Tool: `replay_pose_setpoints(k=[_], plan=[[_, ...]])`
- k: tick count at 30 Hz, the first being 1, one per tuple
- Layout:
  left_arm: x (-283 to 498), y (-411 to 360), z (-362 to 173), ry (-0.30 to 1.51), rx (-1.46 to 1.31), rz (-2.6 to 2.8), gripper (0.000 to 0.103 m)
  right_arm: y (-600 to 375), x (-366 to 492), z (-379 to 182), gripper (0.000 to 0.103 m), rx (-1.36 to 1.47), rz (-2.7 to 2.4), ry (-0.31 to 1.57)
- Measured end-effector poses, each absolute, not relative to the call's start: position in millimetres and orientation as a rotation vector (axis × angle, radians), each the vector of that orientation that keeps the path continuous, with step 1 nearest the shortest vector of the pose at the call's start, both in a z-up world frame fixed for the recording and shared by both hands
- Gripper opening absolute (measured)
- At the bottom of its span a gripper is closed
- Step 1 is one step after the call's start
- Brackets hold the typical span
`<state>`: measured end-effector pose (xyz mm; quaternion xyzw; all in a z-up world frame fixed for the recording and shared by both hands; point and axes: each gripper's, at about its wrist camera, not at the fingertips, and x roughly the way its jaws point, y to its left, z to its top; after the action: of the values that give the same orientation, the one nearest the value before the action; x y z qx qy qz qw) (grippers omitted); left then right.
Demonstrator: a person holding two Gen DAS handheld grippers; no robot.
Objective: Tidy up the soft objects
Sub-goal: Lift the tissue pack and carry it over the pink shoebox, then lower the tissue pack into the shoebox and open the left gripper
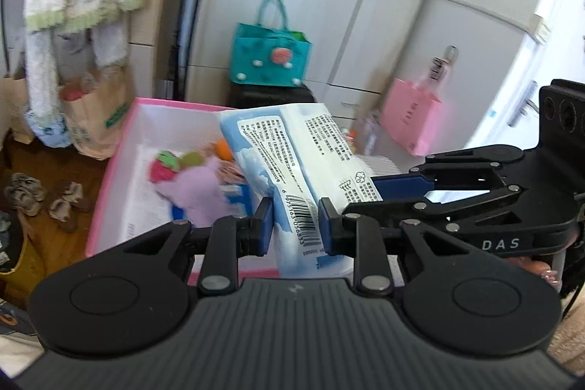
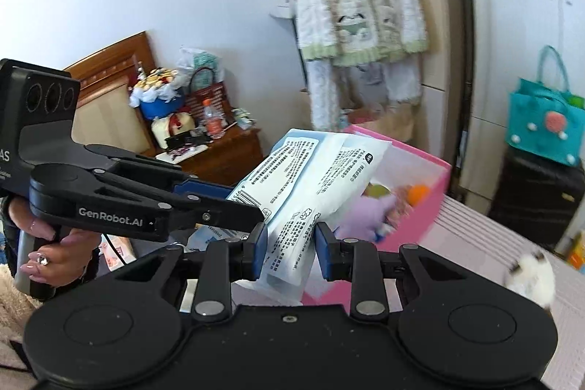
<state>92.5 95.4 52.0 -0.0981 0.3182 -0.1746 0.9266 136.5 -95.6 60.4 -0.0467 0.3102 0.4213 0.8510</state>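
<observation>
Left wrist view: left gripper (image 1: 295,225) clamped on blue-white soft pack (image 1: 292,163), barcode edge between its pads. Right gripper (image 2: 289,249) nipped on the same pack's other edge. Pack held aloft above pink box (image 1: 120,148) holding plush toys (image 1: 197,181).

Soft blue-white printed pack (image 1: 292,170), tilted, aloft before pink box (image 1: 109,178) of plush toys (image 1: 193,185)

Pink box (image 2: 420,207) on striped bedding (image 2: 486,236).
</observation>
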Motion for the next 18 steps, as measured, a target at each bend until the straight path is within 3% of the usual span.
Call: replay_pose_setpoints(k=[18], plan=[[189,139,-29,0.882,-0.212,-0.131,0.024,3,268,-13,0.031,-0.356,1.151,0.845]])
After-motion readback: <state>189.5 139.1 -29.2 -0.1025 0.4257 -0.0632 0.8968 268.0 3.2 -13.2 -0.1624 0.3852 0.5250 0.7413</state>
